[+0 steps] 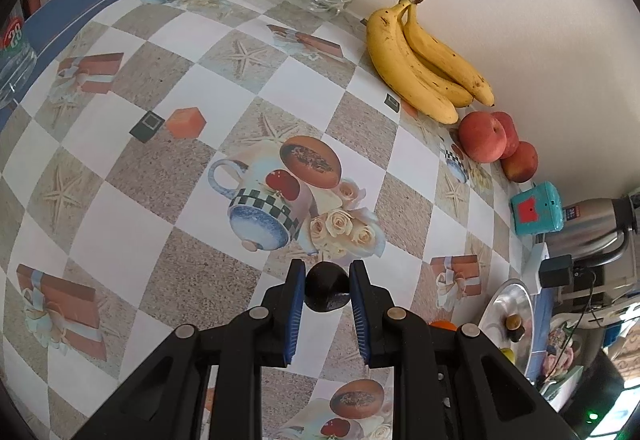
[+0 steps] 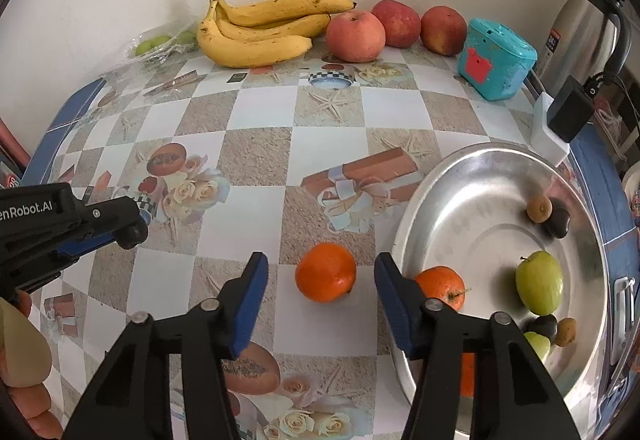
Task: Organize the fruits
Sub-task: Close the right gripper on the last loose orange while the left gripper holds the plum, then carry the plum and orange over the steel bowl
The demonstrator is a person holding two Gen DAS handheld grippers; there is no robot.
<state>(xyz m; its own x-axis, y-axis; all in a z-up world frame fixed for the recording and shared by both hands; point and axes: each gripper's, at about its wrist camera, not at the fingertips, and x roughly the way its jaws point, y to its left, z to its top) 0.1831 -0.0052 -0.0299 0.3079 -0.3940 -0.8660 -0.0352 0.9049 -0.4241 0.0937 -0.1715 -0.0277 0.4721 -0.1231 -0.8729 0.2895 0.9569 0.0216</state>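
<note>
A: Where does the round orange tangerine [image 2: 325,272] sit from the right gripper [image 2: 321,302]?

B: Dead ahead, on the checked printed tablecloth [image 2: 256,159], in the gap between the two blue-padded fingers [image 2: 250,298]. They stand spread, with daylight either side of the fruit, so nothing is pinched yet.

A: And the left gripper [image 1: 326,304]?

B: Pressed onto a small dark round fruit [image 1: 326,287], carried clear of the cloth. In the right wrist view it hangs well off to the left of the right claw.

A: So which hand takes the tangerine?

B: The right, I'd say; it already straddles it. Being round, the fruit has no long axis to line up with.

A: Then where?

B: Probably the shiny round metal tray [image 2: 472,175] just to the claw's right, holding another tangerine [image 2: 442,286], a green apple [image 2: 539,282] and small fruits.
</note>
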